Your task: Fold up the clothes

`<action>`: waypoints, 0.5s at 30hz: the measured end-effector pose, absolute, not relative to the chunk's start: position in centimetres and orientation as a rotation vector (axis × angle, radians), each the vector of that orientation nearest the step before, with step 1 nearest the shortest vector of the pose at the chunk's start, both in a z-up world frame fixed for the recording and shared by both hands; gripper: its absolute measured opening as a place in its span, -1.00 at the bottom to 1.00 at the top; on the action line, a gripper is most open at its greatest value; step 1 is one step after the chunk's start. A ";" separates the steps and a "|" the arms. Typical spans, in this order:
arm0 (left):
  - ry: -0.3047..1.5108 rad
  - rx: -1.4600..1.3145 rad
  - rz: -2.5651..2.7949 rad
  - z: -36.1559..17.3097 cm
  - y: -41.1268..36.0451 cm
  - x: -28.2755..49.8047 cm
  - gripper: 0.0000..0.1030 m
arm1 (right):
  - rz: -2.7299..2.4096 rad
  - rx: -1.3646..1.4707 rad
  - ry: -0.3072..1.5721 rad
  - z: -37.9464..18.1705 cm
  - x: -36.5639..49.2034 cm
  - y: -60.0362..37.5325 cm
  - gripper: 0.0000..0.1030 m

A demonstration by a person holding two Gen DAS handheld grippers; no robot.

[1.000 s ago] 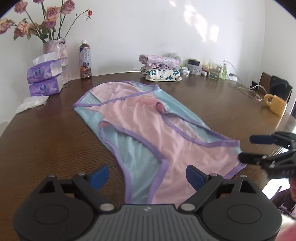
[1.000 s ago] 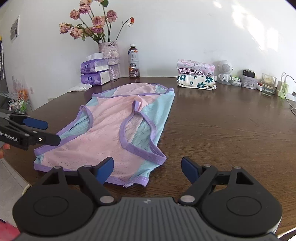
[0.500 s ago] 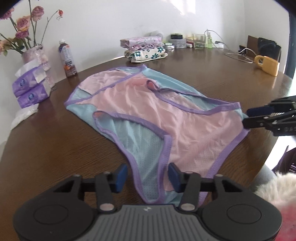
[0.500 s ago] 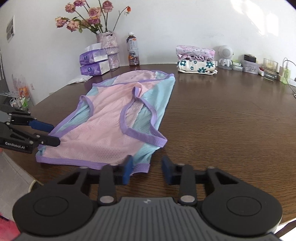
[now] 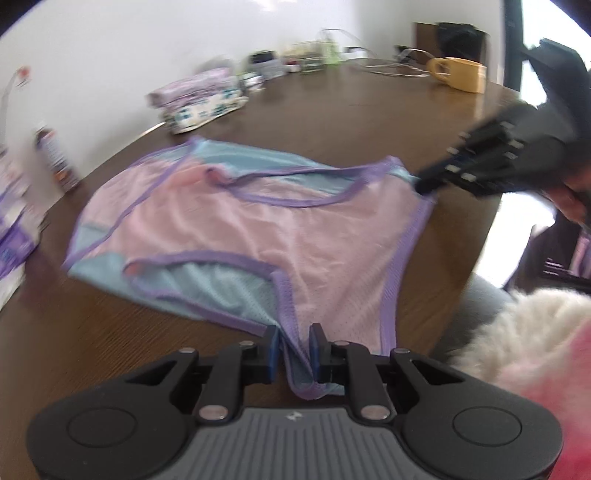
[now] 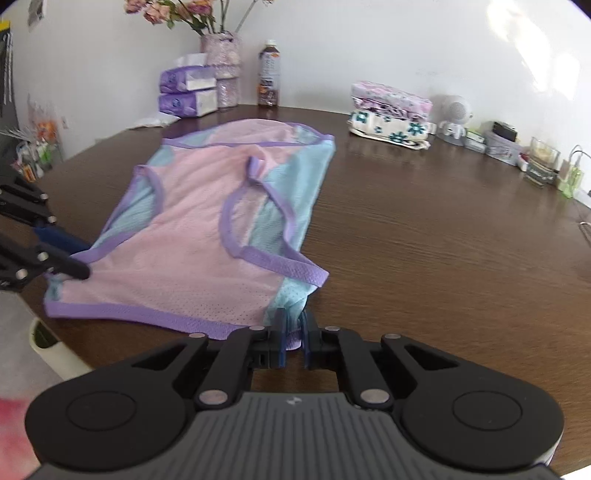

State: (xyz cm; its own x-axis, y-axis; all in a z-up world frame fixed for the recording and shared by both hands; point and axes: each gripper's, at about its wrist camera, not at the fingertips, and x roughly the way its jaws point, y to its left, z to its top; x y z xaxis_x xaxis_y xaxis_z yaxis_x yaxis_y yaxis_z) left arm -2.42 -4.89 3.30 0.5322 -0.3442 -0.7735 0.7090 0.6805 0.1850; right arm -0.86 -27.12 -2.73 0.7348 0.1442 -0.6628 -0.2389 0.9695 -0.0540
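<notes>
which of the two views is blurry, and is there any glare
Left wrist view: motion-blurred, with the folded stack, yellow mug and right gripper smeared. Right wrist view: sharp, with the vest mesh crisp, bright sun patches on the wall, and fisheye bending of the table edge.

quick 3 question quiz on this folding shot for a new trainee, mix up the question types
1. True or false: the left gripper is shut on the near hem of the pink and blue top.
2. What does the right gripper hold? A) the drink bottle B) a corner of the top C) nothing
3. Fill in: the stack of folded clothes lies on the ___ side of the table.

Key
1. True: fabric is pinched between its pads.
2. B: the blue corner is bunched between its pads.
3. Far, near the wall.
</notes>
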 end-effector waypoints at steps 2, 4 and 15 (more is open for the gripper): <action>0.760 0.537 -0.718 3.1 -6.8 -2.7 -0.72 | 0.178 -0.160 0.722 -2.8 0.0 -28.4 -0.85; 0.745 0.542 -0.753 2.8 -8.6 -2.5 -0.72 | 0.149 -0.169 0.726 -2.9 0.9 -29.5 -0.85; 0.793 0.369 -0.756 4.3 -8.2 -0.7 0.33 | 0.091 -0.151 0.642 -1.7 -1.3 -30.8 0.14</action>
